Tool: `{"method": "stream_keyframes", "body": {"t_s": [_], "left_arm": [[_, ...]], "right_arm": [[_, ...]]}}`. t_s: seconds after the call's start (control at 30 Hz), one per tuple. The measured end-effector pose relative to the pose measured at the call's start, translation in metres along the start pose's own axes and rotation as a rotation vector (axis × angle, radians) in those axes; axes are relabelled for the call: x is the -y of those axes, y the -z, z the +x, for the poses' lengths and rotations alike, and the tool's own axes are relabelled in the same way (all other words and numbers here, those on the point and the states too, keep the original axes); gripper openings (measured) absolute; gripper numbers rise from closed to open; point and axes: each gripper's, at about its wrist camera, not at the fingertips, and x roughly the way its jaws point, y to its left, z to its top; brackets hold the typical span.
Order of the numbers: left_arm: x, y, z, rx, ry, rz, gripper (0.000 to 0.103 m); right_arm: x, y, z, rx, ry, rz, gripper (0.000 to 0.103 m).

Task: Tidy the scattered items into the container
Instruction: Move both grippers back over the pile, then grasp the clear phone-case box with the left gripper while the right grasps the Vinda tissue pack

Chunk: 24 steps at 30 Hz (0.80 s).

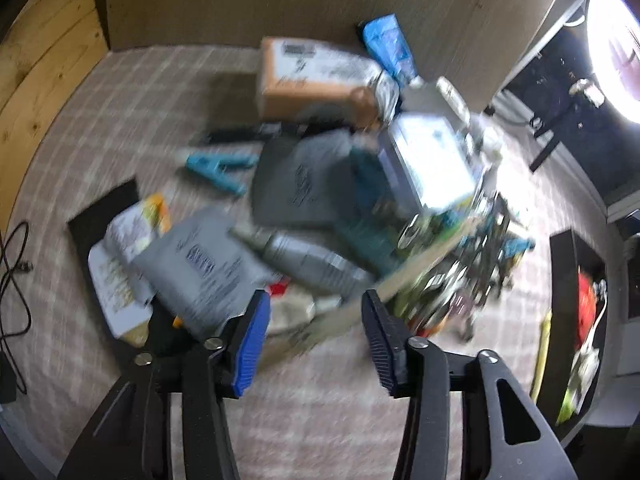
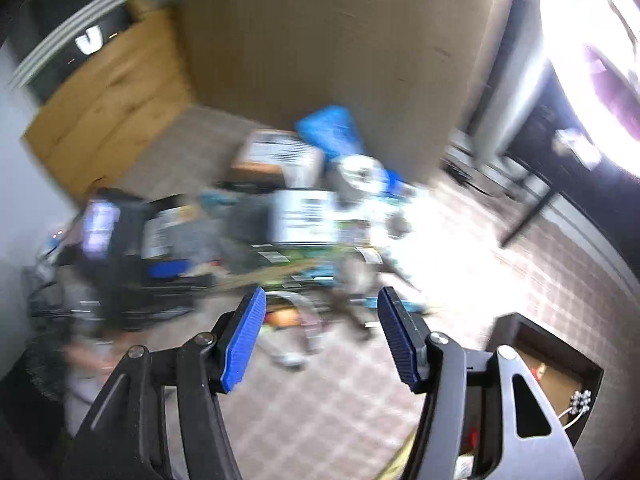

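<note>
Overall, two grey pouches (image 1: 204,264), one black container (image 1: 576,264)

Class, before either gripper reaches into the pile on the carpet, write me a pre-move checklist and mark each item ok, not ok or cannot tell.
1. Left gripper open, nothing between its pads: ok.
2. Right gripper open and empty: ok.
3. Container in view with space left inside: ok; it stands at the right edge of the left wrist view.
4. A single target chosen, such as the grey pouch: cannot tell.
5. Pictures sharp enough to judge a grip: not ok, both are blurred.
6. Teal clamp lying free of the pile: ok.
</note>
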Motion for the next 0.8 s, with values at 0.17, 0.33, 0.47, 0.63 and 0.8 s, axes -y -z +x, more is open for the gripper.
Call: {"method": "stream_keyframes", "body": {"t_s": [0.17, 0.33, 0.47, 0.63, 0.8], "left_arm": [[0.03, -0.044, 0.008, 0.017, 0.017, 0.017, 0.057], [0.069, -0.07, 0.021, -0.001, -0.023, 0.031, 0.064], [0.078, -0.086, 0.041, -0.056, -0.058, -0.021, 0.069], [0.083, -0.094, 0.054, -0.081, -0.108, -0.068, 0.073], [0.093, -0.097, 0.06, -0.079, -0.148, -0.062, 0.075]], "right_arm": [[0.071, -0.01, 0.039, -0.043, 0.068, 0.01, 0.057], [0.096, -0.024, 0.07, -0.076, 0.054, 0.01, 0.058], [0.095, -0.03, 0.094, -0.121, 0.036, -0.039, 0.059], [0.095, -0.035, 0.112, -0.134, 0.016, -0.096, 0.072], [0.098, -0.041, 0.127, -0.149, -0.001, -0.114, 0.072]]}}
